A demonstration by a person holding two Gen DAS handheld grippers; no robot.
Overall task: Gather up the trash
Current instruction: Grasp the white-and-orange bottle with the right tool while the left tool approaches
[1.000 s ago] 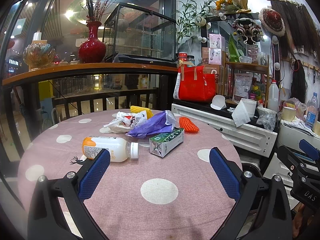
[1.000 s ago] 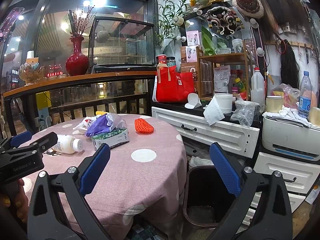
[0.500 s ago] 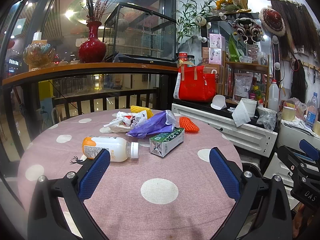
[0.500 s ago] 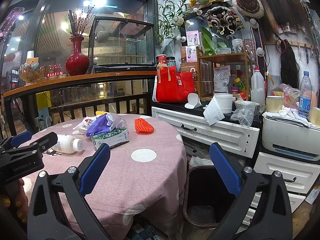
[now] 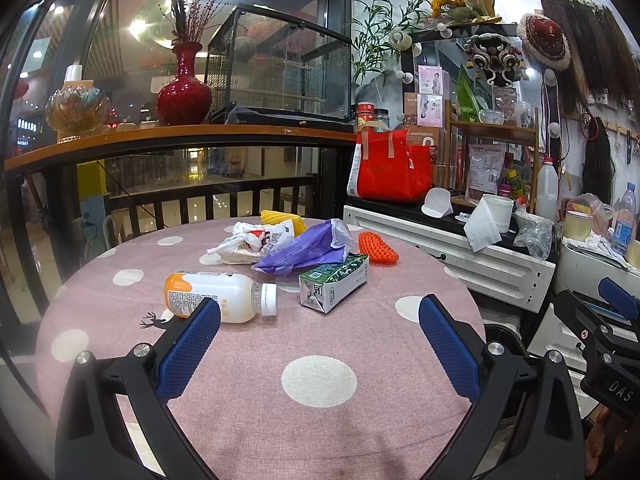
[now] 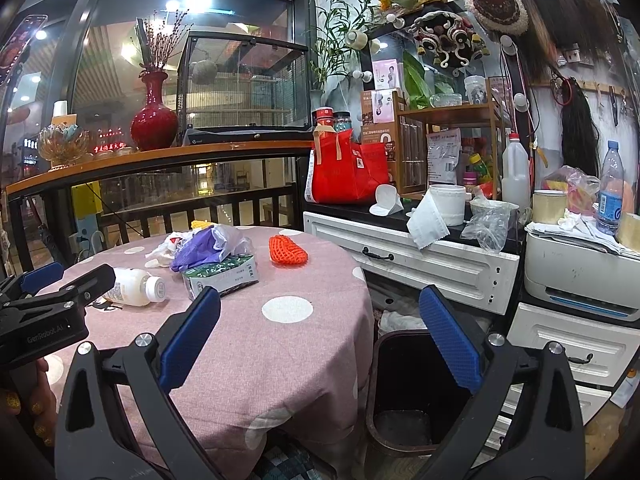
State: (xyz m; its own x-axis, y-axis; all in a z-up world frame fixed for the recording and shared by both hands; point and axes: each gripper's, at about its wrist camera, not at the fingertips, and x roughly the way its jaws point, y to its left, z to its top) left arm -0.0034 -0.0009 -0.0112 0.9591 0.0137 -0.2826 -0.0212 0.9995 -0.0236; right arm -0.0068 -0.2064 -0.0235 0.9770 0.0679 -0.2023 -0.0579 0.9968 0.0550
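Observation:
Trash lies on a round pink dotted table (image 5: 320, 420): a white bottle with an orange end (image 5: 216, 297), a green and white carton (image 5: 334, 282), a purple bag (image 5: 304, 248), a white crumpled bag (image 5: 248, 240), a yellow foam net (image 5: 286, 218) and an orange foam net (image 5: 376, 247). My left gripper (image 5: 320, 344) is open and empty, above the table's near half. My right gripper (image 6: 320, 340) is open and empty over the table's right edge. A dark bin (image 6: 416, 392) stands on the floor right of the table. The bottle (image 6: 138, 281), carton (image 6: 222, 276) and orange net (image 6: 288, 250) also show there.
A white cabinet (image 6: 420, 264) with a cluttered top stands to the right, with a red bag (image 6: 344, 172) and a printer (image 6: 580, 276). A black railing with a wooden ledge (image 5: 180, 136) and a red vase (image 5: 184, 92) is behind the table.

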